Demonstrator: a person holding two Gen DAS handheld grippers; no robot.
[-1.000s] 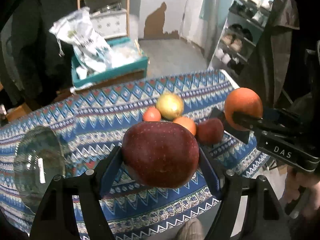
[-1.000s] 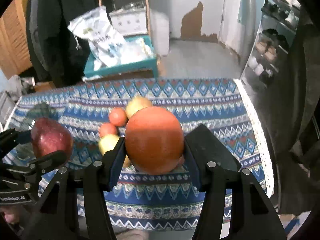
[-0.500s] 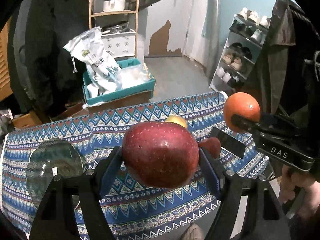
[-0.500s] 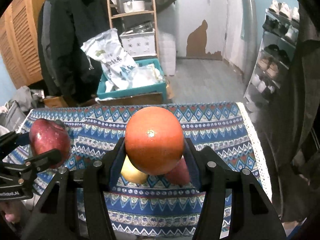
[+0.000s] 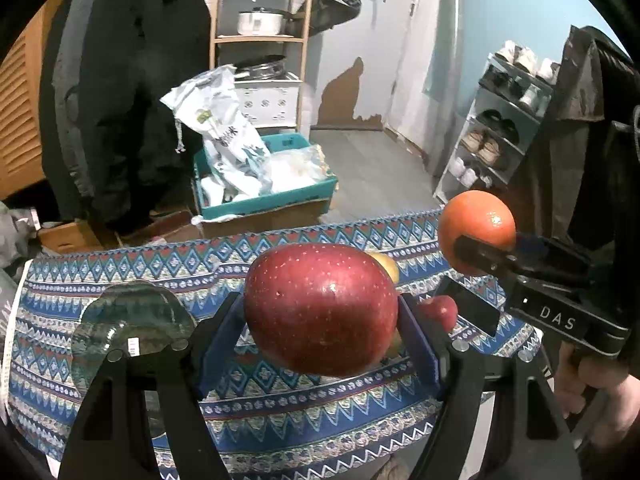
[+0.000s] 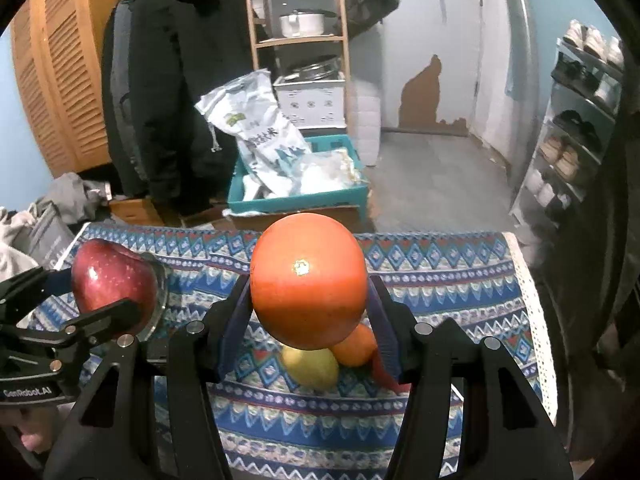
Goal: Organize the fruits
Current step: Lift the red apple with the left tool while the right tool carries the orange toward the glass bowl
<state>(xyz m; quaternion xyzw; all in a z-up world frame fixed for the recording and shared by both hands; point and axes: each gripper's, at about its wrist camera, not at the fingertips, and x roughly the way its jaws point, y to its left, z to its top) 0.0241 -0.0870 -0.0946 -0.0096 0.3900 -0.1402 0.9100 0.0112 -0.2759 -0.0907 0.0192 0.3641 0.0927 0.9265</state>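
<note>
My left gripper [image 5: 320, 312] is shut on a large red apple [image 5: 320, 308] and holds it above the patterned table [image 5: 280, 400]. My right gripper [image 6: 308, 284] is shut on an orange [image 6: 308, 280], also lifted; the orange shows in the left wrist view [image 5: 476, 228] at the right. The red apple shows at the left of the right wrist view [image 6: 112, 284]. A clear glass bowl [image 5: 132, 320] sits on the table at the left. Under the right gripper lie a yellow fruit [image 6: 312, 368] and a small orange fruit [image 6: 356, 346]; other fruits are mostly hidden behind the apple.
Beyond the table's far edge stand a teal crate [image 5: 264, 196] with a white bag, a wooden shelf [image 5: 260, 40] and a dark hanging coat [image 5: 120, 100]. A shoe rack [image 5: 492, 132] stands at the right. The tablecloth's white edge [image 6: 536, 320] marks the table's right end.
Both grippers have risen and pulled back with their fruit; the table and the pile of fruit now sit lower and farther away in both views, and more of the room shows.
</note>
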